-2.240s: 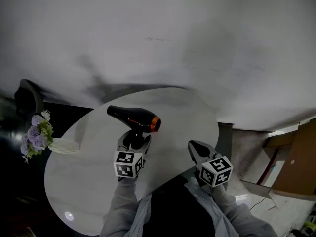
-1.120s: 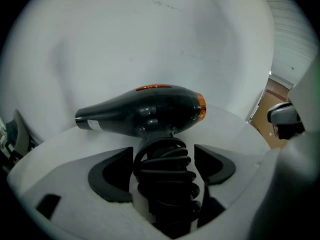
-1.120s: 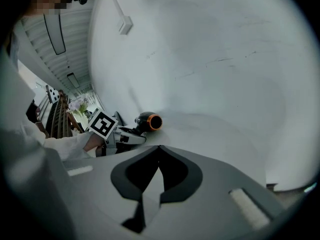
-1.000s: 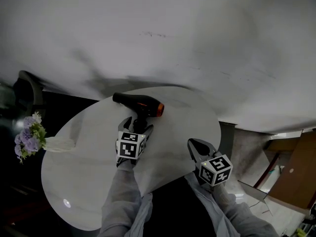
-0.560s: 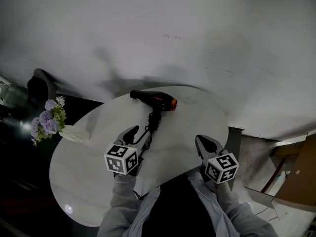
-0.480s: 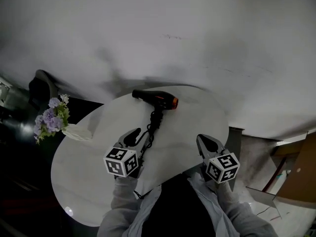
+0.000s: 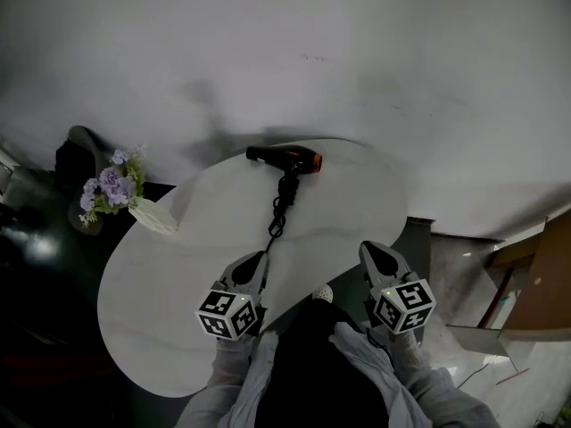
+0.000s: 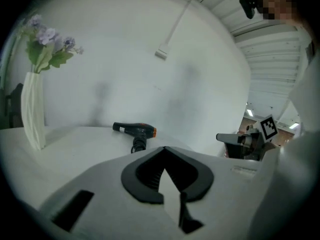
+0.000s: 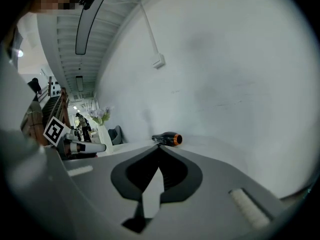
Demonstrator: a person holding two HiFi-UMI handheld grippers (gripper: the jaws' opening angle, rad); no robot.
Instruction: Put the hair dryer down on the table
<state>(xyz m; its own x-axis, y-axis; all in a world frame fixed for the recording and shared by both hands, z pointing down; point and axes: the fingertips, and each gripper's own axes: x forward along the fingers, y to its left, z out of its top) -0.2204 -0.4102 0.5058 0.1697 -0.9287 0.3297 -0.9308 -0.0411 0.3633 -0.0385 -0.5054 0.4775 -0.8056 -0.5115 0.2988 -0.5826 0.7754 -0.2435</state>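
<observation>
Bare tabletop [image 7: 214,239] between vase [image 7: 156,218] at left and cord [image 7: 278,217]; hair dryer [image 7: 287,159] beyond.

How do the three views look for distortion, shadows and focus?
Head view: strong fisheye bend, the table edge curves; soft shadow on the wall behind the hair dryer; left side very dark. Left gripper view: black vignetted corners, hair dryer reasonably sharp. Right gripper view: same vignette, bright ceiling lights at left.

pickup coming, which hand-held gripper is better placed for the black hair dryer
Left, likely: the left hand-held gripper sits by the black cord of the black hair dryer; the right hand-held gripper is farther.
</observation>
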